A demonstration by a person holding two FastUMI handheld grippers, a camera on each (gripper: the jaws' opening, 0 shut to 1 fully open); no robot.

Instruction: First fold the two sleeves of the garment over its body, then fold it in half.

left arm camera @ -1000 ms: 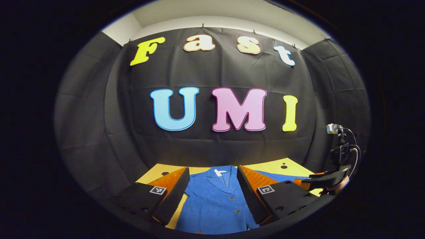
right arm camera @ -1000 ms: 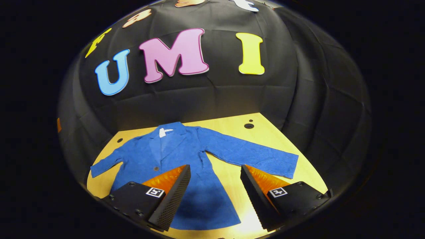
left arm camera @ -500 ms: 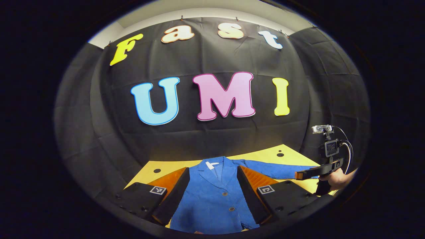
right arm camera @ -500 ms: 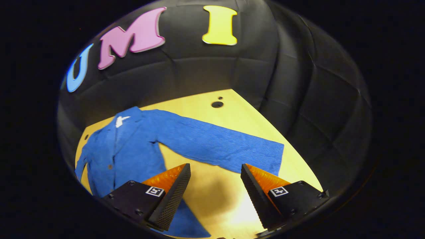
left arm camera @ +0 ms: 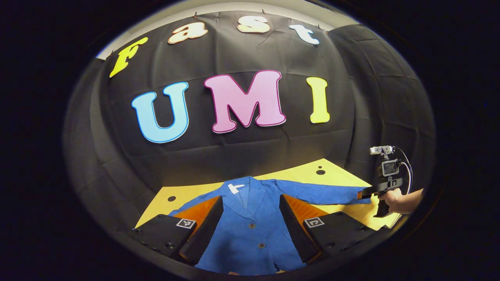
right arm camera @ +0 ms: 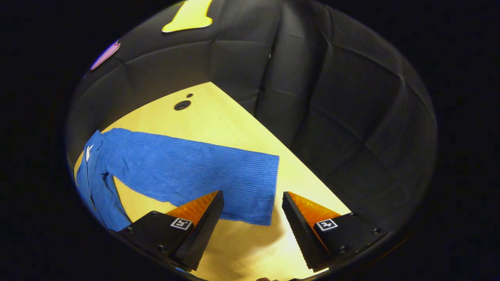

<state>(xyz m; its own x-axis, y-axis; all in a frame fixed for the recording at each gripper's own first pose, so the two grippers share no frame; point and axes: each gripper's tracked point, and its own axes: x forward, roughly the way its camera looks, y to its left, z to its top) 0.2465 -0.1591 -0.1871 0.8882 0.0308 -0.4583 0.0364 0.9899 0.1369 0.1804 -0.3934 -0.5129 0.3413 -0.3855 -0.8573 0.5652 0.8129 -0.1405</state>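
- Our left claw (left arm camera: 250, 222) has drifted a touch leftward over the blue jacket (left arm camera: 250, 234), its fingers spread wide over the buttoned front, gripping nothing.
- The jacket lies flat on the yellow desk (left arm camera: 187, 193), both sleeves out to the sides, neither folded yet.
- The big change: our right claw (right arm camera: 250, 218) has swung out from the jacket's body to the right sleeve (right arm camera: 187, 171). It's gaping, with the cuff (right arm camera: 261, 195) lying between its fingers.
- We reckon the first sleeve fold starts here, with a pinch on that cuff.
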